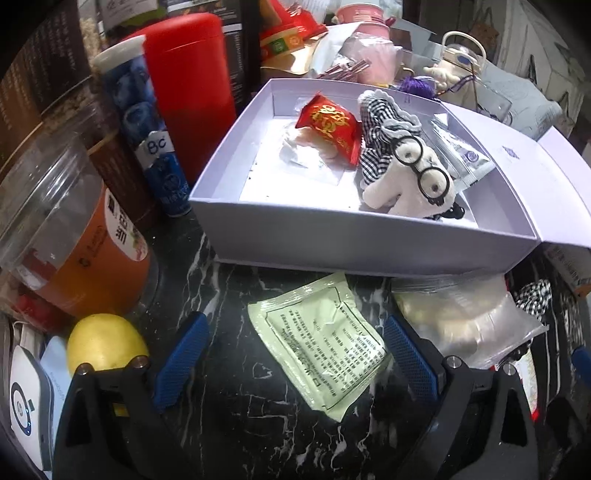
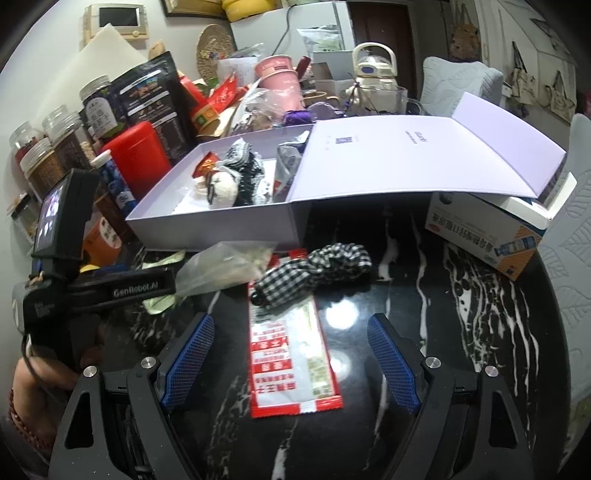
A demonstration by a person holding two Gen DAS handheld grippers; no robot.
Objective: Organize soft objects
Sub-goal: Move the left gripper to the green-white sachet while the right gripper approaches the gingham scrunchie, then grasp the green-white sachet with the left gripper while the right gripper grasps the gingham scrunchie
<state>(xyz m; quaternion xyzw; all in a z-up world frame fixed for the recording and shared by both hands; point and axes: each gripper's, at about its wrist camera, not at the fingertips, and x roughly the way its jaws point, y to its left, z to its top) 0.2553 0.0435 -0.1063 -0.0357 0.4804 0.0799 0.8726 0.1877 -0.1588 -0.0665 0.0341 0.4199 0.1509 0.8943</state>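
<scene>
1. Risk: the left tool (image 1: pixel 295 363), jaws wide and empty, straddles the green sachet (image 1: pixel 319 347); flat on the slick tabletop (image 1: pixel 236 417), it could slide away from the closing pads.
2. The right tool (image 2: pixel 291 363), also wide and empty, straddles the red packet (image 2: pixel 291 363); the checked cloth (image 2: pixel 317 269) overlaps it and could snag.
3. Box (image 1: pixel 229 218) already holds a plush (image 1: pixel 406 181).

A black marble tabletop (image 2: pixel 461 295) with white veins is filling the foreground, catching bright glints of overhead light; a pale wall (image 2: pixel 48 96) is rising behind the clutter, carrying a small framed screen (image 2: pixel 118 18) and a round woven mat (image 2: pixel 216 51); a quilted grey chair back (image 2: pixel 461 85) is standing at the far right.
</scene>
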